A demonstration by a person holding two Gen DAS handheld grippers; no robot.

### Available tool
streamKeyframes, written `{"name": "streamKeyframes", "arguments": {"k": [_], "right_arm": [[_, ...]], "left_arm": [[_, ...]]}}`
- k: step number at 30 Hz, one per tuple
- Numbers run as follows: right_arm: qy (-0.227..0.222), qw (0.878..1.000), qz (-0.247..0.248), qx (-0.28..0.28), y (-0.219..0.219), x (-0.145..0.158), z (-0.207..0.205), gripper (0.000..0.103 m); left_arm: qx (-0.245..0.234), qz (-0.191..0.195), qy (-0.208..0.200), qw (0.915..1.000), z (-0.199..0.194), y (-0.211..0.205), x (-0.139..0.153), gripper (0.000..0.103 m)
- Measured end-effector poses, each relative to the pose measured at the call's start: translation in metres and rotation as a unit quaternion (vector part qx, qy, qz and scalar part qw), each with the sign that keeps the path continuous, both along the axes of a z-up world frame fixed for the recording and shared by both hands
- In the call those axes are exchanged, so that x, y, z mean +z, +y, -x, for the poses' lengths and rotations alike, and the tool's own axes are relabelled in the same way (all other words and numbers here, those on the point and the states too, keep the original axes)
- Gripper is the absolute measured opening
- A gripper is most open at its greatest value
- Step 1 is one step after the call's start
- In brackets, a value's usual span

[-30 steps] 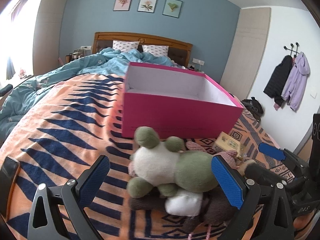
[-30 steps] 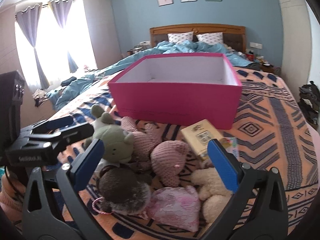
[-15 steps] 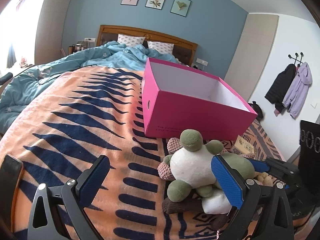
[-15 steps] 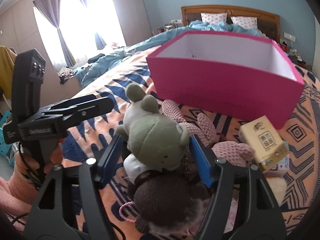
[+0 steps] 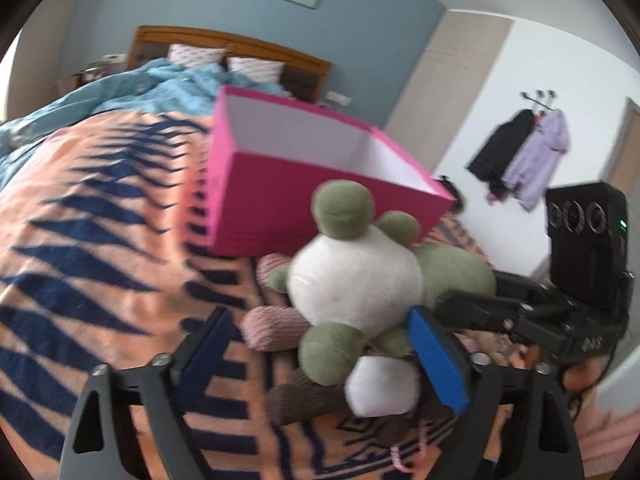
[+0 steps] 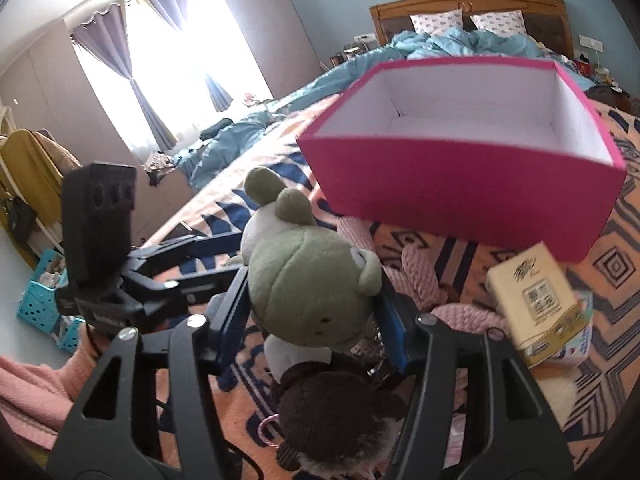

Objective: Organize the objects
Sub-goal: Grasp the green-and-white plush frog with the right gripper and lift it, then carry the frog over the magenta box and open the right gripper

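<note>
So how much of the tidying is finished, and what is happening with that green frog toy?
Nothing looks put away yet: the pink box shows only its bare white inside. In hand: the right tongs have just been closing and now squeeze the green frog; the left tongs have been narrowing around its white belly, not clearly gripping. Left on the blanket: brown plush, pink knitted toys, yellow carton.

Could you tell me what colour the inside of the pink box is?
White; the pink box shows its interior best in the right wrist view.
</note>
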State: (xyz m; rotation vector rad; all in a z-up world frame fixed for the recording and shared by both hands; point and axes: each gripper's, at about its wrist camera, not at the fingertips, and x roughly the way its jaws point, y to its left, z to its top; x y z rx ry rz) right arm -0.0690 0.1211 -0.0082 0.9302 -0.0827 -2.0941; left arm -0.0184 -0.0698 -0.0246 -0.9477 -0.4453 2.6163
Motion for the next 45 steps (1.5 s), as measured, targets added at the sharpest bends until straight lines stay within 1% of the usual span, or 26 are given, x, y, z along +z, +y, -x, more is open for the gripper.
{"name": "streamKeyframes", "arguments": {"k": [4,7,10,15,19,27,33,36,44,45], "right_arm": [[0.015,1.000,0.004,0.004,0.007,0.017,0.003,0.060],[0.020,1.000,0.014,0.008,0.012,0.027,0.005,0.060],[0.038,0.999,0.015,0.015,0.015,0.042,0.007,0.060],[0.065,0.997,0.014,0.027,0.012,0.065,0.023,0.060],[0.075,0.996,0.020,0.038,0.011,0.082,0.041,0.061],[0.071,0.996,0.019,0.045,0.001,0.094,0.095,0.061],[0.051,0.997,0.010,0.049,-0.004,0.087,0.125,0.061],[0.032,0.998,0.005,0.053,-0.007,0.076,0.138,0.061],[-0.020,0.998,-0.010,0.055,-0.013,0.038,0.154,0.064],[-0.024,0.998,-0.014,0.053,-0.014,0.033,0.156,0.066]], "left_arm": [[-0.025,-0.009,0.018,0.9995,0.004,0.006,0.015,0.073],[-0.037,-0.008,0.033,0.9987,0.007,0.010,0.028,0.070],[-0.046,-0.004,0.049,0.9977,0.011,0.014,0.041,0.063],[-0.040,0.021,0.073,0.9963,0.022,0.016,0.066,0.063],[-0.029,0.034,0.083,0.9955,0.043,0.012,0.080,0.063],[-0.011,0.040,0.077,0.9961,0.089,0.002,0.088,0.063],[0.000,0.035,0.052,0.9980,0.116,-0.005,0.076,0.063],[0.002,0.035,0.034,0.9988,0.124,-0.007,0.063,0.063],[0.017,0.057,-0.007,0.9982,0.137,-0.008,0.036,0.063],[0.020,0.060,-0.008,0.9980,0.137,-0.008,0.035,0.060]]}}
